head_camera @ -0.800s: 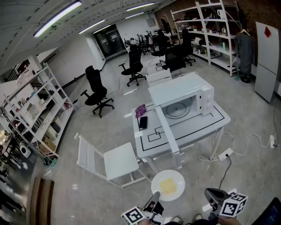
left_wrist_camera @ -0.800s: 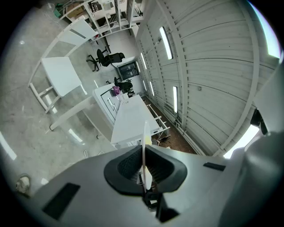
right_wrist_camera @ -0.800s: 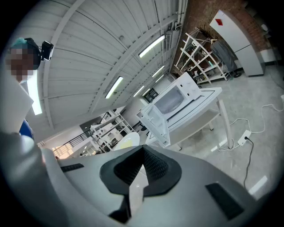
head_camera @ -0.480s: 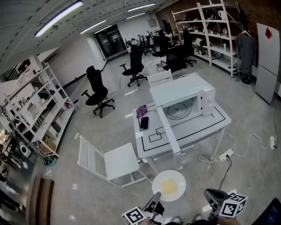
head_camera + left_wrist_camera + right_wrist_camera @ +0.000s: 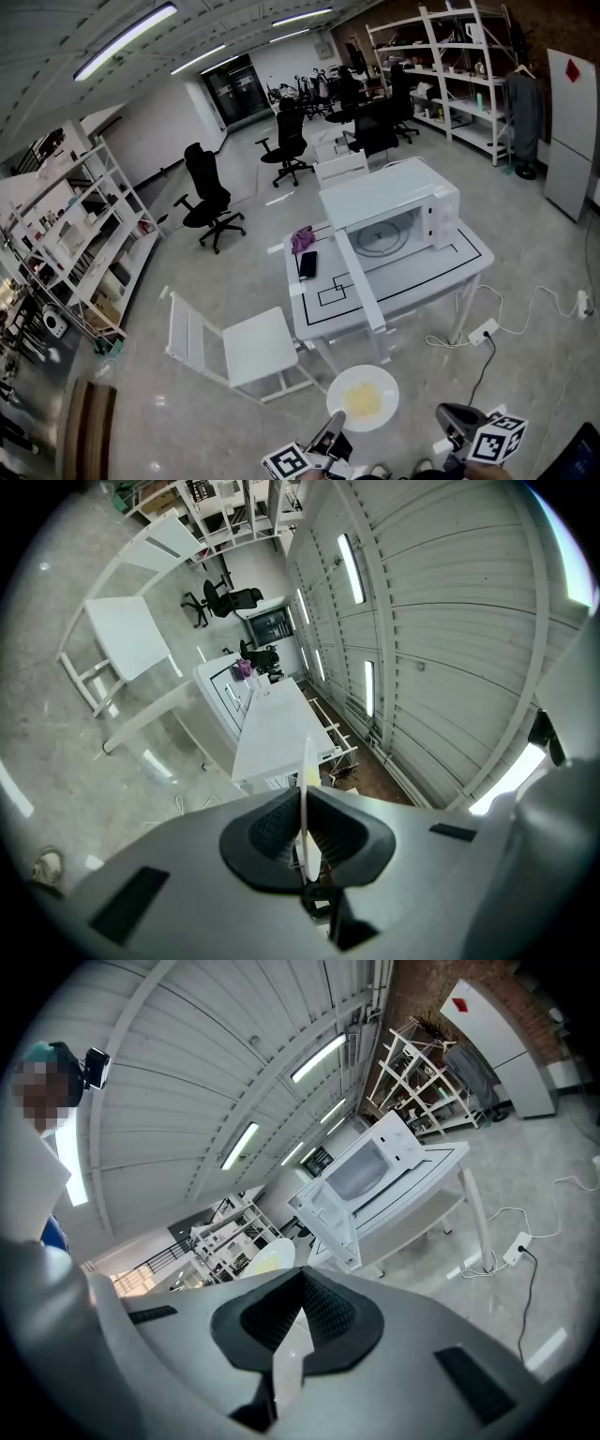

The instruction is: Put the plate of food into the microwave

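**A:** Where do the two grippers sit in the head view?

**B:** Both are low at the bottom edge; the left gripper [image 5: 333,424] rises just left of centre, slanting up and to the right, with its marker cube [image 5: 284,461] below it; the right gripper [image 5: 457,420] sits at the lower right, apart from the plate.

**A:** And the left jaws?

**B:** Clenched on the rim of the white plate [image 5: 363,397]; in the left gripper view the plate stands edge-on between the two black pads [image 5: 270,834], which press on it from both sides; the yellow food [image 5: 362,401] lies in the middle of the plate.

**A:** The right jaws?

**B:** Drawn together with nothing between them; the right gripper view shows its jaws meeting, and the plate appears only left of centre, beyond them.

**A:** So where is the plate against the microwave?

**B:** It is held in the air at bottom centre of the head view, over the floor [image 5: 187,412], in front of the near edge of the white table [image 5: 441,267]; the microwave [image 5: 384,199] stands on that table, above and right of centre; its door [image 5: 359,281] is swung open toward the bottom of the frame; the turntable [image 5: 380,234] shows inside; plate and microwave are well apart.
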Demonstrator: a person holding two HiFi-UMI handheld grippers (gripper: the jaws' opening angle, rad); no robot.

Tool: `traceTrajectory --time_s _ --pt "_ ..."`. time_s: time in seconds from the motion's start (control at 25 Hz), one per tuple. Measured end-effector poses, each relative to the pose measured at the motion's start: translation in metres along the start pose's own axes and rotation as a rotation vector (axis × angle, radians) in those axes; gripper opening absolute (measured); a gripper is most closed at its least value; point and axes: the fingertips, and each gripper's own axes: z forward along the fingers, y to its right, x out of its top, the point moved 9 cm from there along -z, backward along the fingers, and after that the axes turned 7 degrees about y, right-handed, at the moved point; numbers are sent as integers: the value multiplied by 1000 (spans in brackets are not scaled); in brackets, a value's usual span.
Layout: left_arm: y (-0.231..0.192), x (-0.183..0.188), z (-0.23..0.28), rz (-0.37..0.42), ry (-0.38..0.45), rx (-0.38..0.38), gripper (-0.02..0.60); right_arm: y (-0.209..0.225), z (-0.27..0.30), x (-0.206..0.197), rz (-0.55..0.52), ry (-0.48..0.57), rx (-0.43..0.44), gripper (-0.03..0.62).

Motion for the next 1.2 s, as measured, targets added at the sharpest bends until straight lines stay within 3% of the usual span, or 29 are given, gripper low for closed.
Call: traceTrajectory --time_s 0.48,0.84,1.2 --pt "-3 -18 14 30 -84 -2 15 14 -3 4 10 30 -23 0" --pt "8 -62 40 5 -176 -1 16 30 -32 12 29 55 -40 0" --pt "28 -115 82 29 -210 -19 15 66 -68 32 47 80 -16 0"
